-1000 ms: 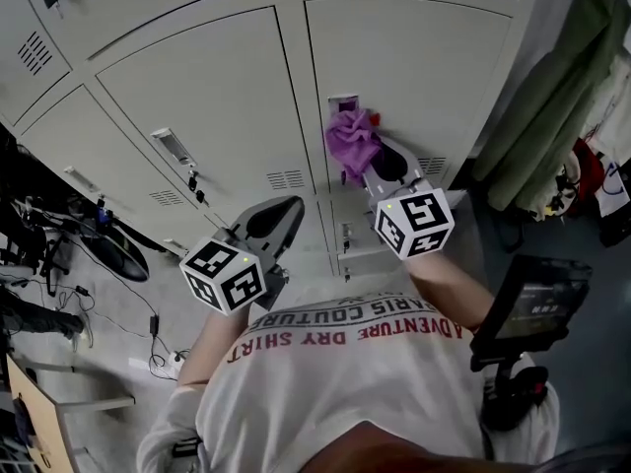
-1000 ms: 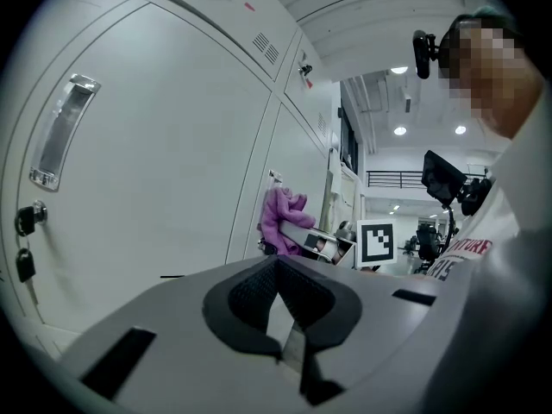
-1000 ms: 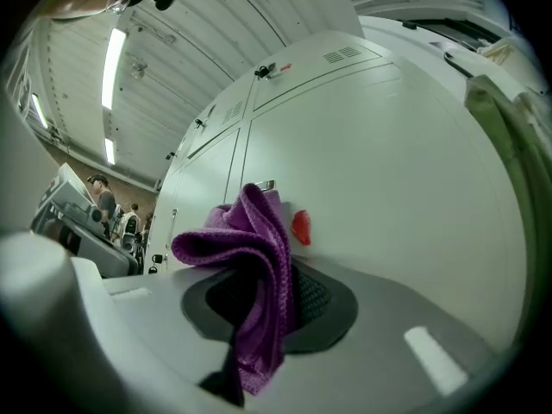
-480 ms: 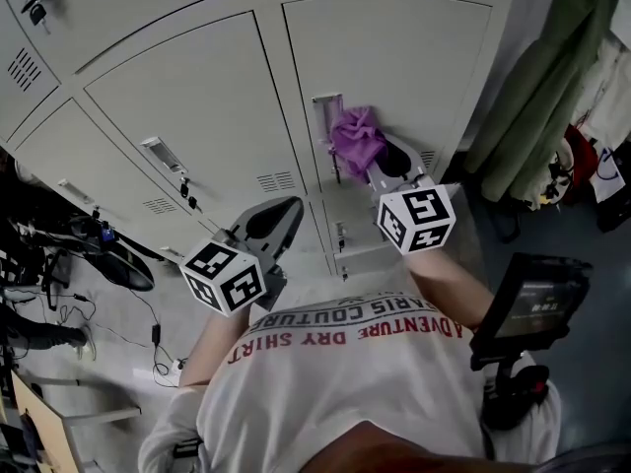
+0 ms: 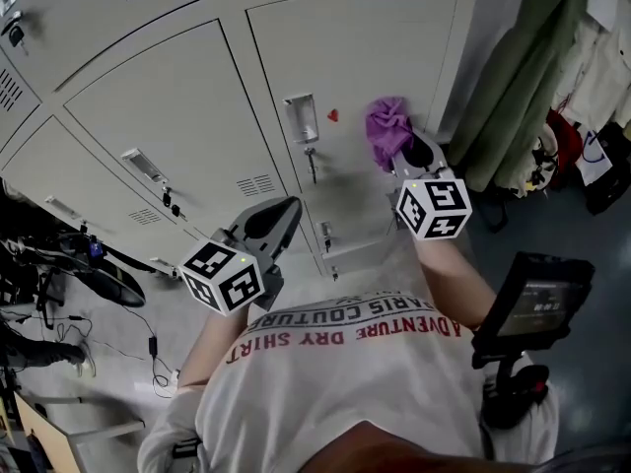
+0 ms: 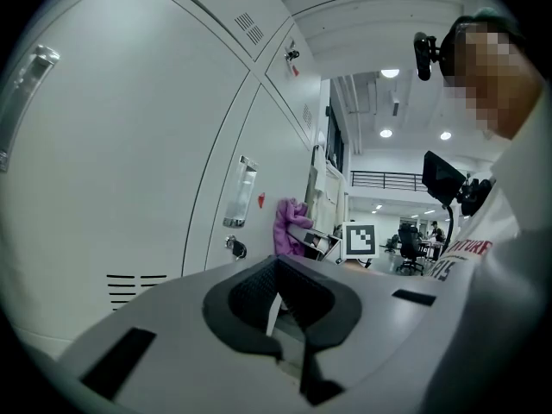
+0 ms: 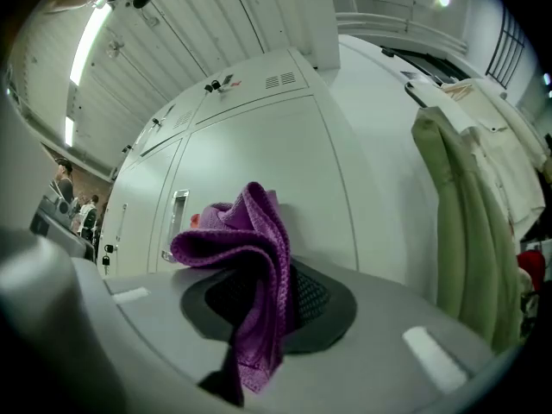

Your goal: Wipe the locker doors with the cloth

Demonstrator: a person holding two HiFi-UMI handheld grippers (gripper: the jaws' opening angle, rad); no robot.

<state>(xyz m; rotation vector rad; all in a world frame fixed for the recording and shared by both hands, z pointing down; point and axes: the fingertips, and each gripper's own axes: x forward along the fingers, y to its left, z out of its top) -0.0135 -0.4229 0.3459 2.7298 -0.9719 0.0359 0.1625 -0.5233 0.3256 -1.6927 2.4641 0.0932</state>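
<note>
A purple cloth (image 5: 388,126) is bunched against the grey locker door (image 5: 365,57), to the right of its handle (image 5: 300,118) and a small red sticker (image 5: 333,115). My right gripper (image 5: 409,151) is shut on it. In the right gripper view the cloth (image 7: 250,257) hangs folded out of the right gripper (image 7: 259,293), with the door just behind. My left gripper (image 5: 281,215) is held low, away from the doors, jaws together and empty. The left gripper view shows the left gripper (image 6: 280,296) pointing along the lockers, with the cloth (image 6: 287,225) farther off.
A green coat (image 5: 523,77) hangs just right of the lockers. A black screen on a stand (image 5: 532,299) is at the lower right. Cables and dark gear (image 5: 59,264) lie on the floor at the left. A key lock (image 5: 312,156) sits under the handle.
My right gripper has carried the cloth rightward across the door, off the handle, which now shows along with the red sticker. The left gripper has stayed in place.
</note>
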